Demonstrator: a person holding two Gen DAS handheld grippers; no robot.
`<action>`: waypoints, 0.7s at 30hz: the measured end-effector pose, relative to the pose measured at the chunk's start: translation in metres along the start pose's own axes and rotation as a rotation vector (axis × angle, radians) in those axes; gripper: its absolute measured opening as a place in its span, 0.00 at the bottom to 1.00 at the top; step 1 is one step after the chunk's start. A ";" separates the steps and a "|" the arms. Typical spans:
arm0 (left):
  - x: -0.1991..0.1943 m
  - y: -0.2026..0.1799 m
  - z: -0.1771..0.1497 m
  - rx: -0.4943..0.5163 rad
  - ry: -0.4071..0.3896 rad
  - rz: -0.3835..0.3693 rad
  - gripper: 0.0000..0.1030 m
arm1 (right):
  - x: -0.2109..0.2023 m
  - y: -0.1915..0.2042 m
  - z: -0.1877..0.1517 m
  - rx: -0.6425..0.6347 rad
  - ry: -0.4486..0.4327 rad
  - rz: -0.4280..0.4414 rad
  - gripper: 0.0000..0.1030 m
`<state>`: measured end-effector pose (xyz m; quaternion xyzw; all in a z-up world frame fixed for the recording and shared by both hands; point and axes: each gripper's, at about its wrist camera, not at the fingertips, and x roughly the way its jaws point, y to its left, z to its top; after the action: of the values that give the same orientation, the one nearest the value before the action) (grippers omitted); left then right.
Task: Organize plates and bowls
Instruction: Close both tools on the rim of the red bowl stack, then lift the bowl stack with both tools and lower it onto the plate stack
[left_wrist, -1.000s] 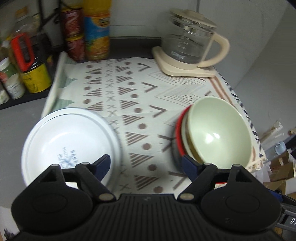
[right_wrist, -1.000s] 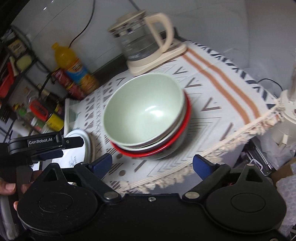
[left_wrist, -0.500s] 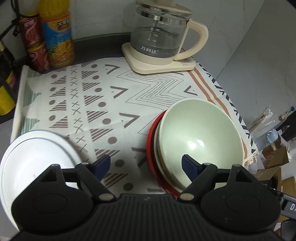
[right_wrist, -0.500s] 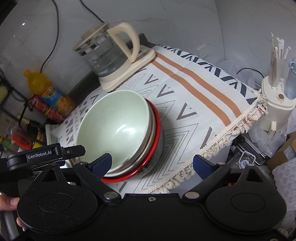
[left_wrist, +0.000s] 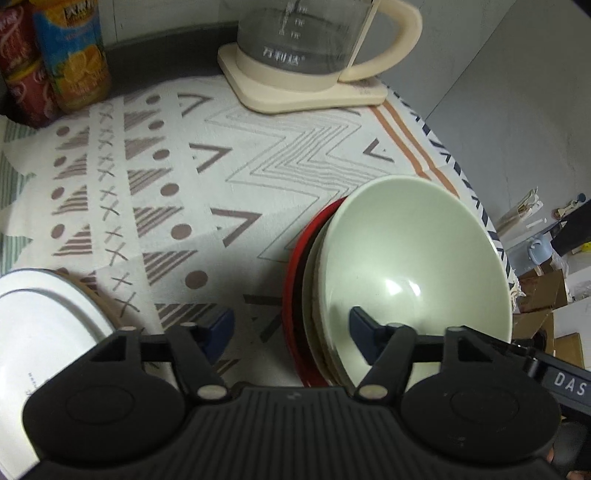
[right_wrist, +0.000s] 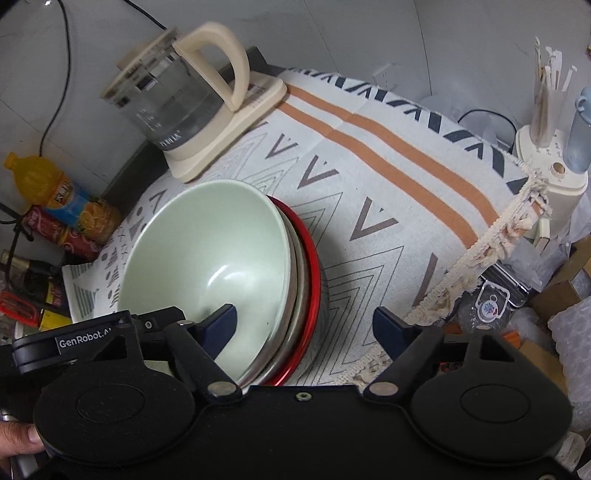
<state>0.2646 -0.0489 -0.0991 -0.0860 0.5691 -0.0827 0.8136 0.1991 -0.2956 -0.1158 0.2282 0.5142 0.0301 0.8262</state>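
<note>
A stack of bowls stands on the patterned cloth: a pale green bowl (left_wrist: 413, 258) on top, nested in cream bowls and a red-rimmed one (left_wrist: 291, 280). The stack also shows in the right wrist view (right_wrist: 207, 254). My left gripper (left_wrist: 291, 328) is open, its jaws astride the stack's left rim, the right finger inside the green bowl. My right gripper (right_wrist: 304, 325) is open, its jaws astride the stack's right rim, the left finger inside the bowl. A white plate (left_wrist: 40, 328) lies at the left edge of the cloth.
A glass kettle (left_wrist: 306, 40) on a cream base stands at the back of the cloth; it also shows in the right wrist view (right_wrist: 173, 96). An orange drink bottle (left_wrist: 74, 55) and red cans (left_wrist: 22, 77) stand back left. The fringed cloth edge (right_wrist: 491, 236) hangs at the right, clutter beyond.
Both grippers have moved in toward the bowl stack from opposite sides. Each now has one finger over the green bowl. The white plate has slid to the left edge of the left wrist view.
</note>
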 end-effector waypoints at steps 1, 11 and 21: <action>0.003 0.000 0.001 -0.002 0.011 -0.004 0.53 | 0.002 0.000 0.000 0.004 0.006 -0.003 0.71; 0.018 -0.001 0.004 -0.003 0.061 -0.066 0.31 | 0.021 0.000 -0.002 0.026 0.052 0.002 0.34; 0.003 0.004 -0.004 -0.010 0.030 -0.081 0.30 | 0.013 0.008 -0.007 -0.060 0.024 -0.022 0.33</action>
<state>0.2619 -0.0458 -0.1038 -0.1117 0.5776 -0.1141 0.8005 0.2009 -0.2820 -0.1259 0.1972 0.5254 0.0390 0.8268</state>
